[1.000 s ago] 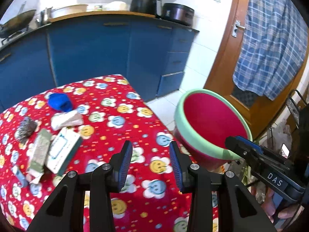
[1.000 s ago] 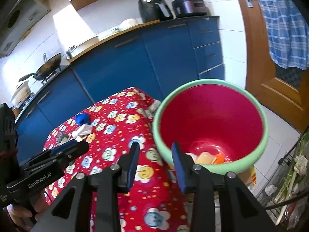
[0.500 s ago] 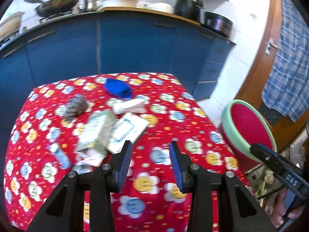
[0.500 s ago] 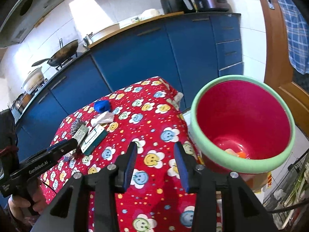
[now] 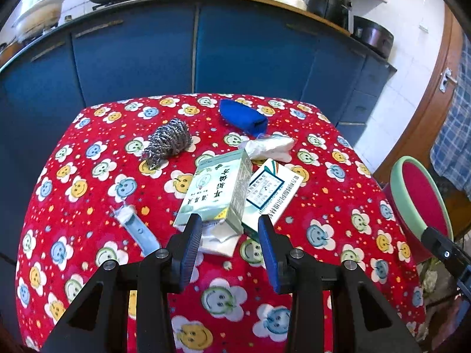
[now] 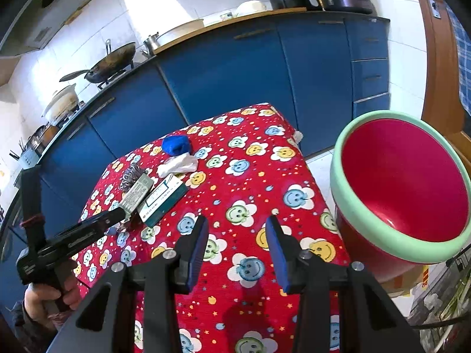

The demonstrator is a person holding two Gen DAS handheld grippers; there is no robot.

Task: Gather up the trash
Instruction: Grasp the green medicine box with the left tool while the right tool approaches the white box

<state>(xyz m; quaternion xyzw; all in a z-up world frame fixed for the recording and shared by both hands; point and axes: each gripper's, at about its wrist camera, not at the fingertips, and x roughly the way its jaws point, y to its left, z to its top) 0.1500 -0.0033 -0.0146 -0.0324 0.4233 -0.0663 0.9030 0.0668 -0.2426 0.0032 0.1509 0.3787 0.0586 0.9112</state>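
The left gripper (image 5: 230,236) hangs over the near half of a table covered in a red smiley-flower tablecloth (image 5: 338,206), its jaws spread wide and gripping nothing. Just beyond its fingertips, at 12 o'clock, sits the trash pile: a pale green carton (image 5: 216,189) tilted up on a crumpled white tissue (image 5: 219,239), with a flat white-and-teal medicine box (image 5: 272,192) touching it on the 3 o'clock side. Farther back, at 1 o'clock, a crumpled white plastic wrapper (image 5: 269,147) lies just in front of a blue cloth pouch (image 5: 243,116). A steel wool scrubber (image 5: 169,142) rests at 11 o'clock, apart from the pile, and a light blue strip with a white wad at its far end (image 5: 137,228) lies at 9 o'clock, close to the left finger.

The right gripper (image 6: 237,239) is also released — jaws apart, empty — above the tablecloth's near right part. At 2 o'clock from it, off the table's edge, stands a red bin with a mint green rim (image 6: 338,158); its contents are hidden at this angle. In the right wrist view the trash pile lies at 10 o'clock, with the left gripper's tip reaching the carton's near end. Blue kitchen cabinets (image 6: 235,70) run behind the table, a wok (image 6: 113,64) on the counter above.
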